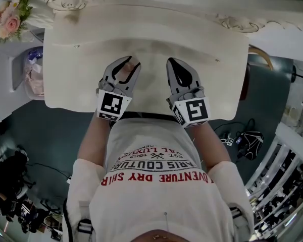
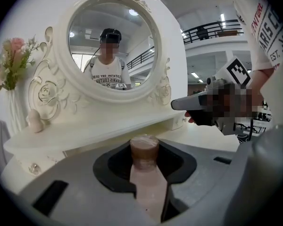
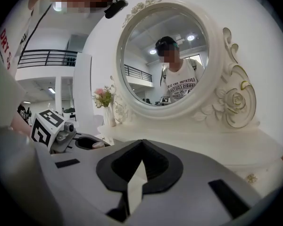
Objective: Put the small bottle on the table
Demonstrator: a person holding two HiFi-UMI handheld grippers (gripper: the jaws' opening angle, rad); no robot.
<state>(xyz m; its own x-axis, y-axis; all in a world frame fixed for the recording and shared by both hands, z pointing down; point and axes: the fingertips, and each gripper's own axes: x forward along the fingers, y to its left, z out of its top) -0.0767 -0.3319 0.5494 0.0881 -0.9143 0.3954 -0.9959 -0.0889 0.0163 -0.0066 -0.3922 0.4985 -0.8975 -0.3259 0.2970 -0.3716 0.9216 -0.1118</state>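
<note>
Pink small bottle (image 2: 150, 187) | clamped lengthwise in left gripper (image 2: 145, 147), cap forward | right gripper (image 3: 141, 144) closed, empty

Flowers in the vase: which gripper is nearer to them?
Left. The left gripper, shut on the small bottle, hovers over the table on the side of the flowers; the right gripper, shut and empty, is beside it, farther from them.

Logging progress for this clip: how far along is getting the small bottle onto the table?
Done: the small bottle is picked up. In hand: the left gripper is shut on it over the white table; the right gripper is shut and empty beside it. Left: set the small bottle down on the tabletop and open the jaws; no release shows yet.
</note>
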